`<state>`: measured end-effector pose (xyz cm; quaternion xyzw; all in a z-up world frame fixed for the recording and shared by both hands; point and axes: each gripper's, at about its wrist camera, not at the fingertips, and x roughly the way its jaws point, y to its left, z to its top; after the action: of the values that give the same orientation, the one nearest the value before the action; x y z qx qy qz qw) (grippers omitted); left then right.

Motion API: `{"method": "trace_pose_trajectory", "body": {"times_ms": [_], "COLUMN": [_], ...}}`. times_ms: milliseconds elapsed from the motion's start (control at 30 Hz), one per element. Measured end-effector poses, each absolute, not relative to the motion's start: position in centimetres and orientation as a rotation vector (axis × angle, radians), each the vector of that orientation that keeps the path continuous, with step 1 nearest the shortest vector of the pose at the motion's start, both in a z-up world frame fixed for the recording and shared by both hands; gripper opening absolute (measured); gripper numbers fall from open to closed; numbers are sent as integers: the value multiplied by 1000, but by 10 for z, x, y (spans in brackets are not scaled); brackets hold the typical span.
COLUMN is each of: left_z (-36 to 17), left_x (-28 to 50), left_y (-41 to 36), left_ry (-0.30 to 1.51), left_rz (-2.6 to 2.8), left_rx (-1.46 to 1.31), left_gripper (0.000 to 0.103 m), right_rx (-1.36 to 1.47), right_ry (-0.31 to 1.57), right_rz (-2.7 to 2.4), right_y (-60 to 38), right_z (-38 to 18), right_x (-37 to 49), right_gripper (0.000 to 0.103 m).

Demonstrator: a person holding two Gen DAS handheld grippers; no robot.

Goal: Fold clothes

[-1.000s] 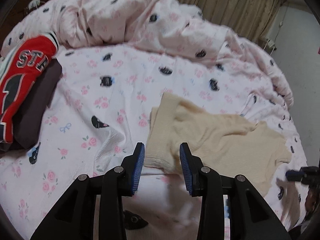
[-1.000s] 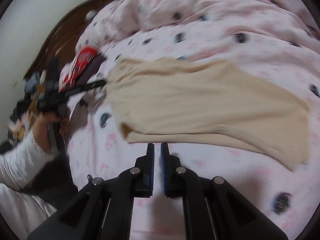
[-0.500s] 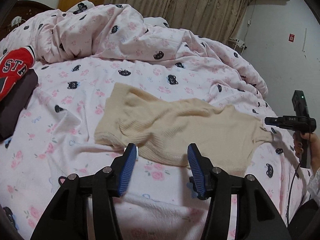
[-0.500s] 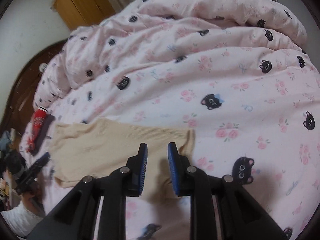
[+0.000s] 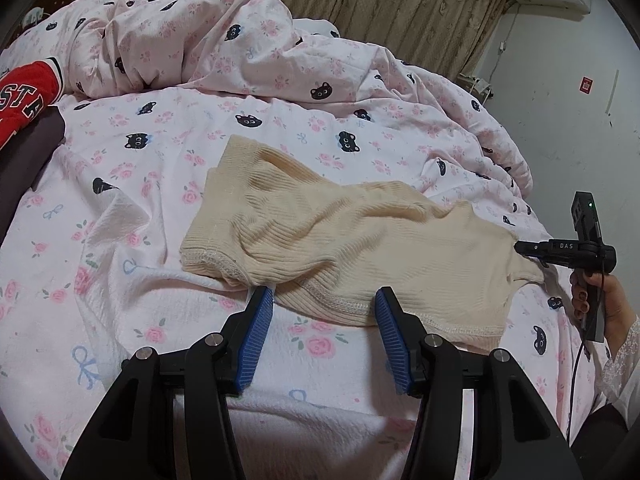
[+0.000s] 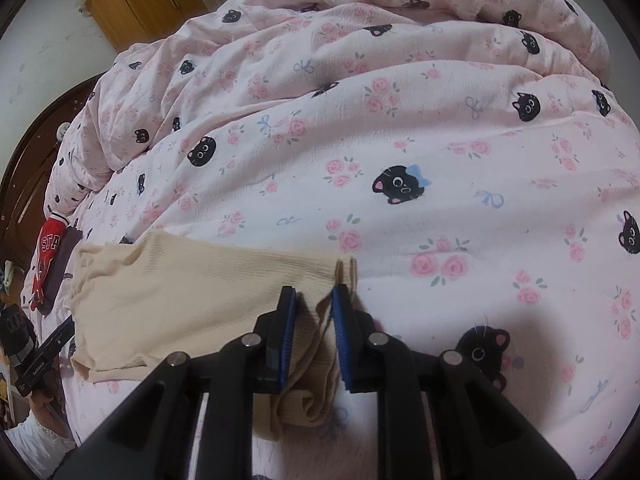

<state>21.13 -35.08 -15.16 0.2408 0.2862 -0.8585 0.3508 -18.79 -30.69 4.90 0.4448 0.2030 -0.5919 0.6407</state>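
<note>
Both tongs work one beige top point(image 5: 360, 236): left gripper point(image 5: 324, 300) gapes at the near hem, holding nothing; right gripper point(image 6: 313, 292) is closing on the bunched far edge. Left should bite both layers before lifting.
</note>
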Motion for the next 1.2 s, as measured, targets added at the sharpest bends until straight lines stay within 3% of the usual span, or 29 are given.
{"method": "trace_pose_trajectory", "body": {"times_ms": [33, 133, 467, 700, 900, 1200], "left_z": [-152, -152, -153, -153, -153, -153], "left_x": [211, 212, 211, 210, 211, 211], "left_y": [-351, -352, -353, -352, -352, -352], "left_ry": [744, 751, 752, 753, 755, 755], "left_rz": [-2223, -2225, -2222, -2221, -2222, -2222], "left_rx": [624, 626, 635, 636, 633, 632], "left_gripper": [48, 48, 48, 48, 48, 48], "right_rx": [1014, 1006, 982, 1011, 1108, 1267], "right_ry": [466, 455, 455, 408, 321, 305], "right_rz": [-1354, -1366, -1431, -1439, -1287, -1165], "right_y": [-307, -304, -308, -288, -246, -245], "right_z": [49, 55, 59, 65, 76, 43], "right_x": [-188, -189, -194, -201, -204, -192], "right_gripper": [5, 4, 4, 15, 15, 15]}}
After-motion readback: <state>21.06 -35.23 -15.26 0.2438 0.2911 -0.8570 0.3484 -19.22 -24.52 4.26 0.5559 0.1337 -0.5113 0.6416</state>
